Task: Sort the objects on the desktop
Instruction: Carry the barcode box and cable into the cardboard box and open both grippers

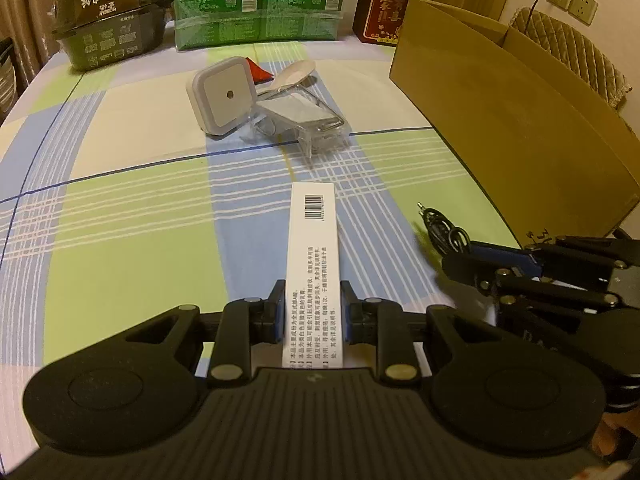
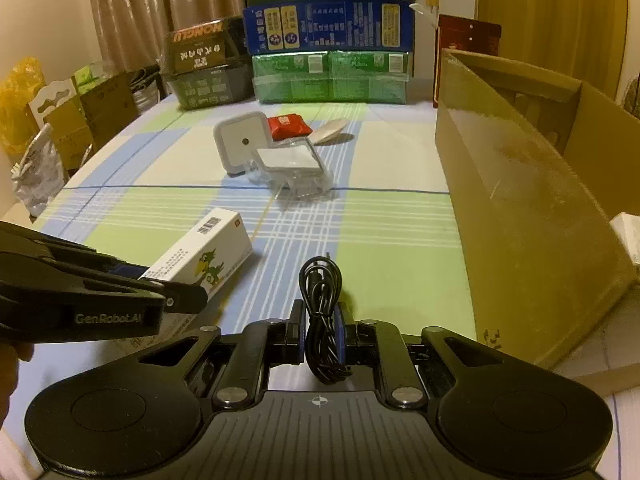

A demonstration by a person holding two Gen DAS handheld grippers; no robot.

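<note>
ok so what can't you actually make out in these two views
- Inside of the cardboard box: in both views its near wall hides the floor; only a white corner shows in the right wrist view.
- Red packet: left wrist view, mostly behind the white square device.
- Small print on the white carton in the left claw: too small to read.
- Rear of the black cable: hidden by the right claw.

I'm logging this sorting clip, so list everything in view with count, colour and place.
long box: 1, white, held in left gripper
cable: 1, black, coiled, held in right gripper
square night light: 1, white, table centre
clear case: 1, transparent, against the night light
packet: 1, red, behind the case
spoon: 1, white, beside the packet
cardboard box: 1, brown, open, right side
stacked cartons: several, green, blue, black, far edge
left gripper: 1, black
right gripper: 1, black
</note>
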